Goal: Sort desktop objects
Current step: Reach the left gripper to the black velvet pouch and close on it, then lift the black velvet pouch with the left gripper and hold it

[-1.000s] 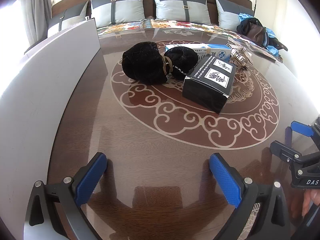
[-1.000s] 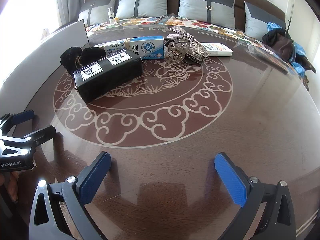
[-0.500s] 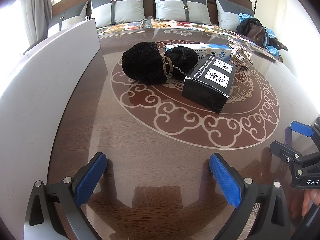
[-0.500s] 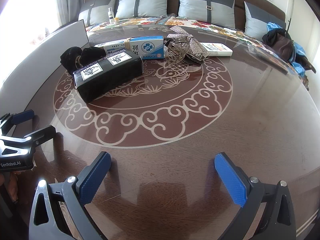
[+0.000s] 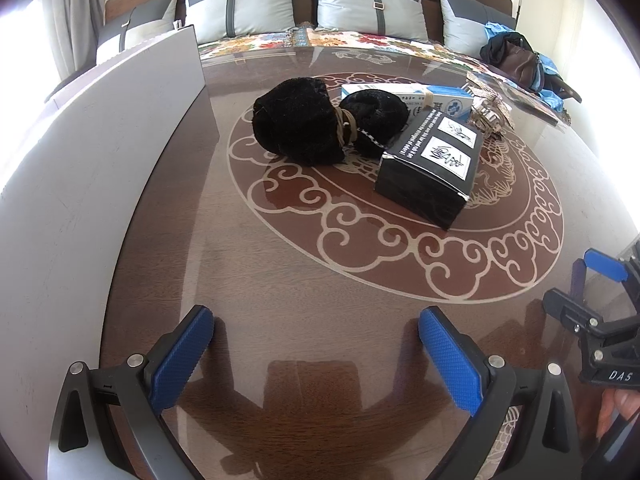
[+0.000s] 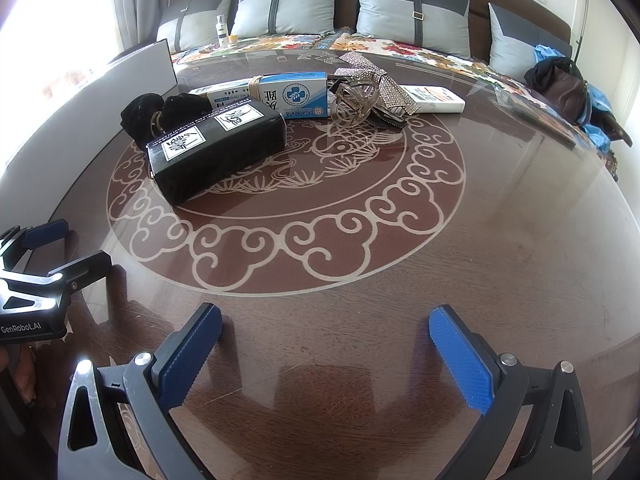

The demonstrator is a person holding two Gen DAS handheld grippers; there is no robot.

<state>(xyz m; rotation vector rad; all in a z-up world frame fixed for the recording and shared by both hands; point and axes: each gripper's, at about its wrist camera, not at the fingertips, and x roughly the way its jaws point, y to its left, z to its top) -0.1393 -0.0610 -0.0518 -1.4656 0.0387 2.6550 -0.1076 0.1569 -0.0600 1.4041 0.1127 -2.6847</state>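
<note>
Behind the round dark worktop (image 6: 500, 240), with its pale cloud-scroll inlay, runs a bed lined with grey cushions (image 6: 412, 4).

Judging by how things lie, sorting has not started: every item sits bunched in the upper middle of both views, and nothing is set apart. A tall grey panel (image 5: 100, 152) stands along the left edge of the left wrist view; whether it belongs to a container I cannot tell.

Both tools hang low over bare wood at the bottom of their frames, well apart from the pile. The left tool (image 5: 316, 344) has its jaws spread wide and empty, and so does the right tool (image 6: 324, 346).

In the pile:
- a black furry bundle (image 5: 304, 120) tied with a tan band, touching the black box (image 5: 430, 164), which carries two white labels
- a blue-and-white carton (image 6: 294, 94) behind the box
- a clear hair claw (image 6: 356, 102) just beside a glittery bow (image 6: 372, 74)
- a flat white packet (image 6: 434, 98) to their right

All remains to be moved.
</note>
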